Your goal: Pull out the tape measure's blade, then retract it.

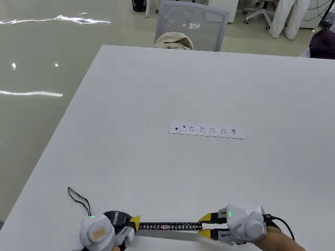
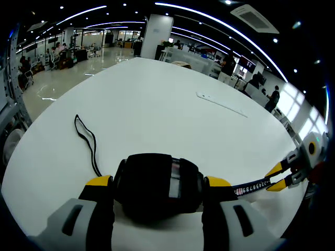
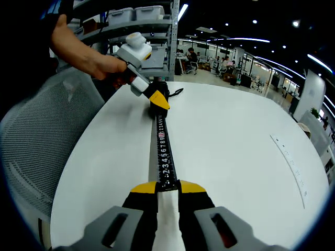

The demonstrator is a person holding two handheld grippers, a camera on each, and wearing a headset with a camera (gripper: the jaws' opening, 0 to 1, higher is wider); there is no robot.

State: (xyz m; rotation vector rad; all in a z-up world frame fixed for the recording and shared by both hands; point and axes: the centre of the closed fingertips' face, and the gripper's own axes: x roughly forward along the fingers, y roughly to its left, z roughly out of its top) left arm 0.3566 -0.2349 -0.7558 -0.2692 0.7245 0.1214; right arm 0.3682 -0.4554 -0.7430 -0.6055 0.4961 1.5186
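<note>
Now: blade drawn out between two grippers

Head view, with both gripper views. At the near edge of the white table (image 1: 209,83), the left gripper (image 1: 131,226) clamps the black tape measure (image 1: 116,218), one yellow-tipped jaw pressed against each side of its round body. The right gripper (image 1: 207,226) has its jaws pressed together on the free end of the blade (image 1: 167,227), pinching it flat. The blade runs straight between the two grippers, just above or on the tabletop (which of the two cannot be told), with its printed numerals facing up. In the right gripper view the blade (image 3: 163,151) leads away from the jaws to the tape measure, held by the left gripper in a person's hand (image 3: 99,64). A thin black cord (image 1: 78,198) trails from the tape measure and lies looped on the table. Well apart, near mid-table, lies a long white strip with dark markings (image 1: 207,130). A grey mesh chair (image 1: 191,26) stands at the table's far edge
</note>
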